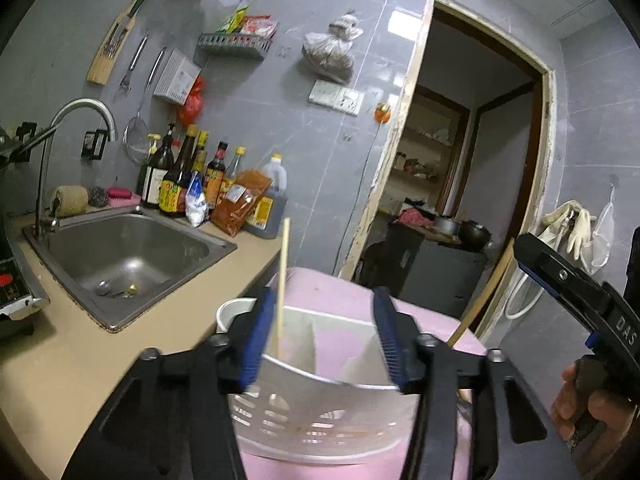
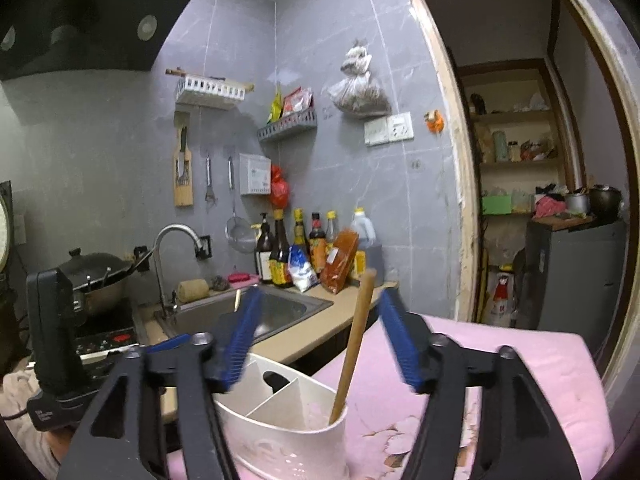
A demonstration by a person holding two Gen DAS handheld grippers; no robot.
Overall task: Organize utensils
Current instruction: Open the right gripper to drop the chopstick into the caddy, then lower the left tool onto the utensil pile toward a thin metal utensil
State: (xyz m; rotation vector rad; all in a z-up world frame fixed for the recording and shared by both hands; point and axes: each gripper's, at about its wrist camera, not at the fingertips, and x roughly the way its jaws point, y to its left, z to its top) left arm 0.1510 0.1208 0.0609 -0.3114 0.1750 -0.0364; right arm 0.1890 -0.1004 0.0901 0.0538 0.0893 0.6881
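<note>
Hovering over the white slotted plastic utensil caddy, you are keeping both tools close to it: your left gripper is standing with jaws wide and empty, and your right gripper is likewise spread wide, gripping nothing. A thin pale wooden chopstick is leaning upright in the caddy's left compartment just beside your left blue pad, and a thicker round wooden handle is standing in the right-hand compartment between your right fingers. The caddy is sitting on the pink cloth-covered surface, with the steel sink and sauce bottles beyond. Judging from this, both pieces are already dropped in, so you are best lifting straight up without nudging either stick
</note>
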